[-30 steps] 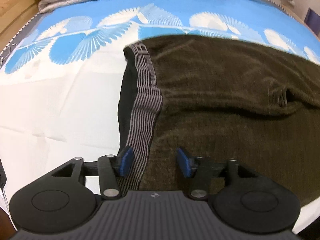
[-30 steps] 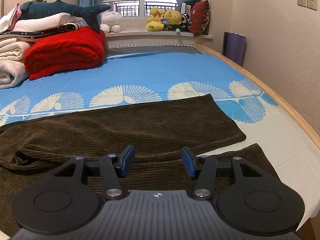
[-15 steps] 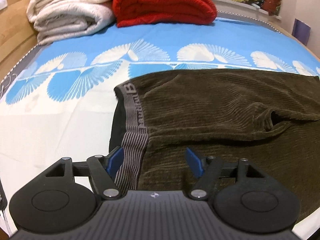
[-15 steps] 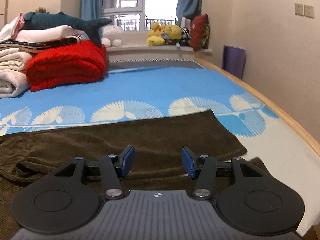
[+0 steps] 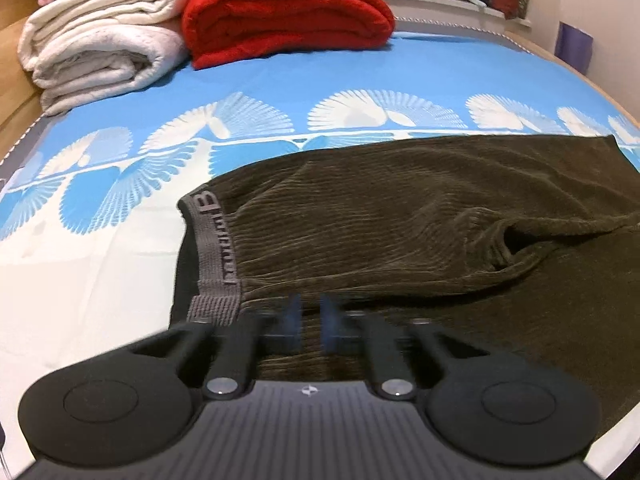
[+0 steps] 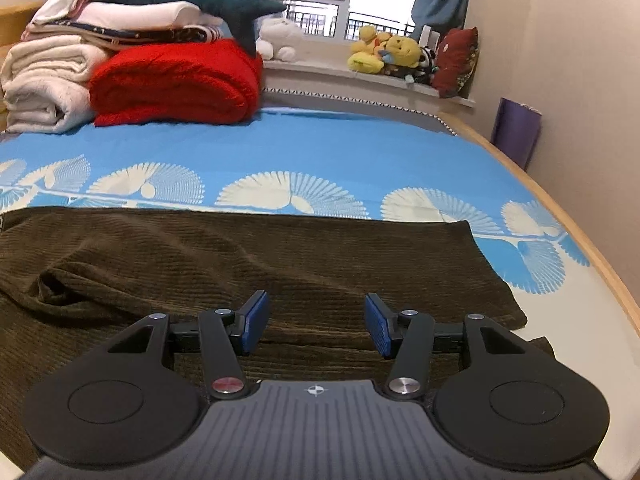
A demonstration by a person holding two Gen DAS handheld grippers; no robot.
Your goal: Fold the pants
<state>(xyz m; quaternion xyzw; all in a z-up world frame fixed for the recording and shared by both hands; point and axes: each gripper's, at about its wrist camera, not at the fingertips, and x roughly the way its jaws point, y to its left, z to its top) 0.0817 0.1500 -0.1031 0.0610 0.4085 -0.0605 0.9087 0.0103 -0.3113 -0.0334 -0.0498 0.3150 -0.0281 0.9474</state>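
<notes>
Dark brown corduroy pants [image 5: 400, 216] lie flat across the bed, with a grey striped waistband [image 5: 214, 236] at the left and the legs running right. My left gripper [image 5: 310, 322] is low over the near waist edge, its blue pads blurred and nearly together with a narrow gap; cloth between them cannot be made out. In the right wrist view the pants [image 6: 280, 256] show both leg ends at the right. My right gripper [image 6: 316, 324] is open and empty above the near leg.
Folded white blankets [image 5: 96, 48] and a red blanket [image 5: 284, 12] are stacked at the back of the bed. The blue and white sheet [image 6: 320, 152] lies beyond the pants. Plush toys [image 6: 384, 56] sit on the windowsill. The wooden bed edge [image 6: 580, 216] runs along the right.
My left gripper's jaws have gone from wide open to nearly closed at the waist edge, and its view has tilted up. My right gripper stays open and has shifted slightly over the near leg.
</notes>
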